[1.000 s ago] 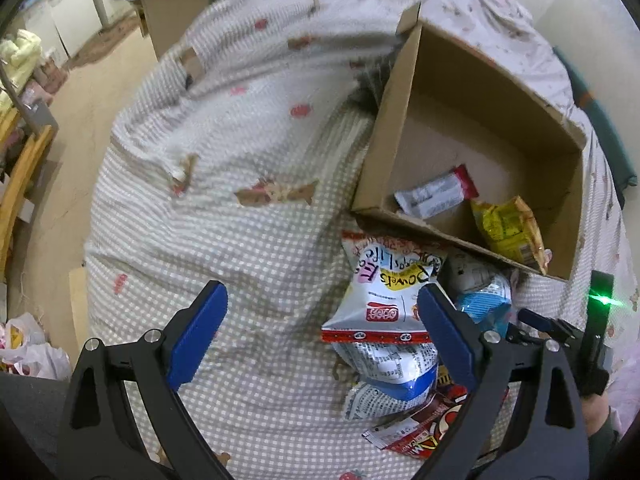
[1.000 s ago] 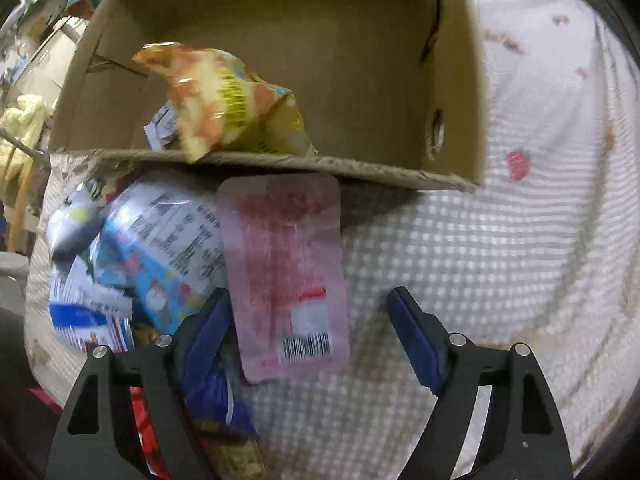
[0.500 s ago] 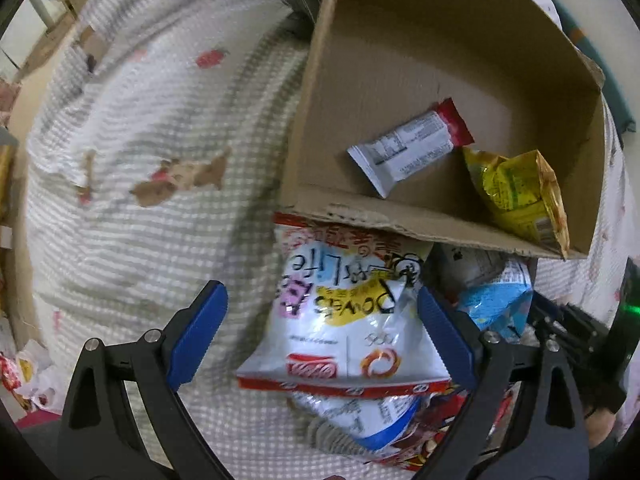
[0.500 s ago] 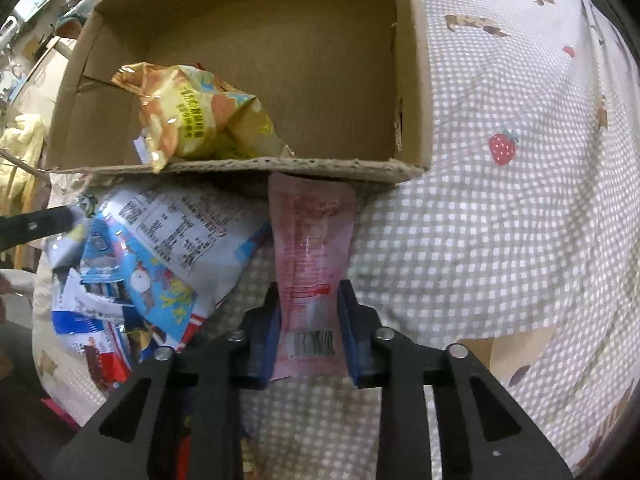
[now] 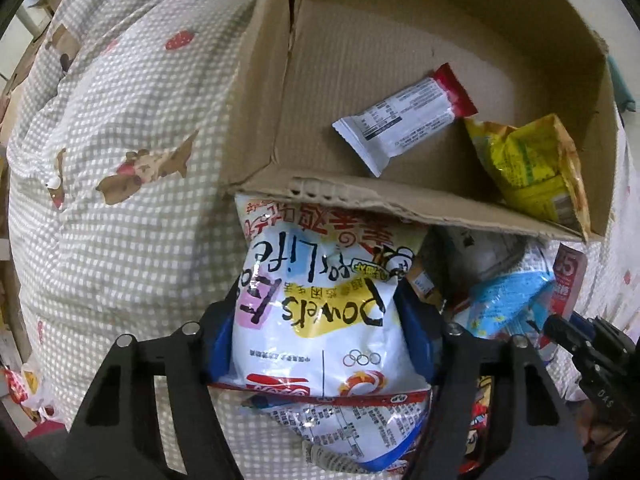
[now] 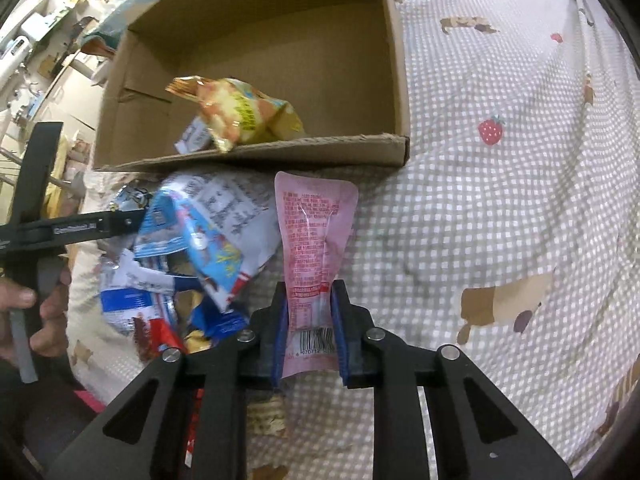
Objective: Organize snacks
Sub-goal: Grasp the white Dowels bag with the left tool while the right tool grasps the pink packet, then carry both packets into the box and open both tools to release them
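Observation:
My left gripper (image 5: 316,320) is shut on a large white snack bag (image 5: 316,308) printed with black letters, lying just in front of the cardboard box (image 5: 360,196). The box holds a white and red bar wrapper (image 5: 404,120) and a yellow snack bag (image 5: 528,164). My right gripper (image 6: 308,316) is shut on a pink pouch (image 6: 312,232) and holds its lower end, with the top pointing at the box's (image 6: 256,156) near wall. The yellow bag (image 6: 240,116) shows inside the box in the right wrist view too.
A pile of blue, white and red snack bags (image 6: 188,256) lies on the checked bedspread (image 6: 500,200) left of the pink pouch. The left gripper's body and the hand holding it (image 6: 36,280) are at the left edge. Furniture stands beyond the bed.
My left gripper moved in and shut on the white bag. My right gripper shut on the pink pouch and has lifted it slightly.

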Tool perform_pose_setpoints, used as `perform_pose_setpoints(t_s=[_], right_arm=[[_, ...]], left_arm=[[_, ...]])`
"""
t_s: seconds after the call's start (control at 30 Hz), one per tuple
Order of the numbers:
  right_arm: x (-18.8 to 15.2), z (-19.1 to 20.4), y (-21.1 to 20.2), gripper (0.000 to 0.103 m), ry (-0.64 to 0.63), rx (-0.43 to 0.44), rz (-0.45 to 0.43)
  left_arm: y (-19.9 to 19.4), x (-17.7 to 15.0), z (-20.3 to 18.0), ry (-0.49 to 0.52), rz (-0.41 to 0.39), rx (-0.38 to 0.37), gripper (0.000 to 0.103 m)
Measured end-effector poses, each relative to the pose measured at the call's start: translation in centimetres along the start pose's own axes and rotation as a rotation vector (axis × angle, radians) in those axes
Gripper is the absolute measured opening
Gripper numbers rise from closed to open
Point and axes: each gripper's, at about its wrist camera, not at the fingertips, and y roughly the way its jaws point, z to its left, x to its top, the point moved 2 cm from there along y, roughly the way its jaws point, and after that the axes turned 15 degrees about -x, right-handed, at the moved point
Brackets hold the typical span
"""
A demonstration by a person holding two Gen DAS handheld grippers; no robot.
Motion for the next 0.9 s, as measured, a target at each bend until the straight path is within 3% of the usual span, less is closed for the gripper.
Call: perform_pose_setpoints(t_s=[0.2,0.57,0.9], right_arm=[[0.2,0.6,-1.0,0.021,0.003,0.027,-0.022],[-2.1,1.0,-6.2,0.021,0.017,0.116,-0.107],[-0.5,0.3,-10.3,0.021,0.041,0.169,-0.265]], left_arm=[[-2.5,-1.4,0.6,-0.027,-0.044,0.009,0.055],[-8.3,-5.3,0.7,-0.049,-0.163,0.010,0.054],[-13.5,-3.2,-1.6,0.045,-0.322,0.051,0.054]])
